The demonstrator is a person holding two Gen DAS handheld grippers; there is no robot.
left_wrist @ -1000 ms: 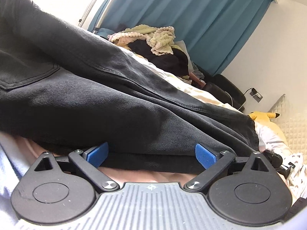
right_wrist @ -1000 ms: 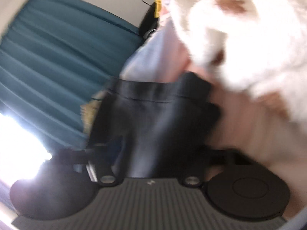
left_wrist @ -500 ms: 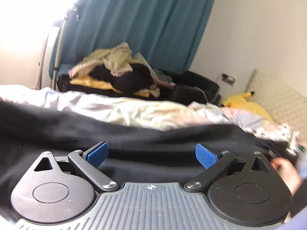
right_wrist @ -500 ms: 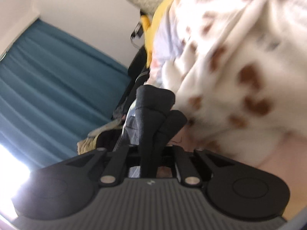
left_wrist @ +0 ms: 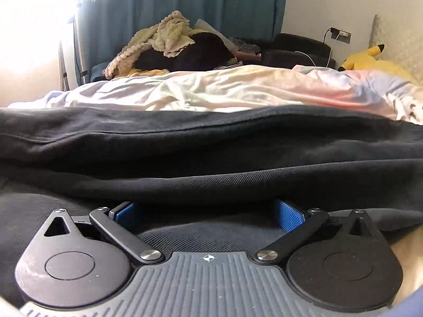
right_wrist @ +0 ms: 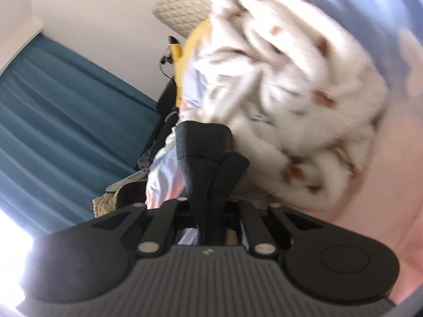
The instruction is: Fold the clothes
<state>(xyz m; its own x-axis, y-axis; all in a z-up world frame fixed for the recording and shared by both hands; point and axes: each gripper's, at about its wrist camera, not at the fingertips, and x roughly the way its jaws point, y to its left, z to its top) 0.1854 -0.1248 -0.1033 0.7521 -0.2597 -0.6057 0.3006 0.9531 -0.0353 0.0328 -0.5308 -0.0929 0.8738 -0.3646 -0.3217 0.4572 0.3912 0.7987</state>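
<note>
**Black trousers spread on the bed, one end pinched by the right gripper**

Left wrist view: the left gripper (left_wrist: 208, 212) sits low at the near edge of the black trousers (left_wrist: 211, 155), its two blue pads (left_wrist: 288, 215) set wide apart. A fold of the dark cloth lies over the pad tips and more dark cloth lies under them, so the fingers reach into the layers without closing on them. The trousers stretch across the whole width of the view on the pale, rumpled bedsheet (left_wrist: 224, 92). Beyond the bed a heap of clothes (left_wrist: 169, 47), cream knit over something black, sits in front of a teal curtain (left_wrist: 185, 2). A yellow plush toy (left_wrist: 370, 59) lies at the far right near a wall socket (left_wrist: 341, 35) with a white cable plugged in.

Right wrist view: this frame is tilted and partly blurred. The right gripper (right_wrist: 208, 227) has its fingers drawn close together, clamped on a bunched piece of the black trousers (right_wrist: 203, 155) that stands up from between them. Behind the cloth lies a fluffy white blanket with brown spots (right_wrist: 298, 92), touching or just beside the bunched fabric. The teal curtain (right_wrist: 66, 116) fills the left side, and a sliver of the yellow plush toy (right_wrist: 189, 52) shows near the middle top.
</note>
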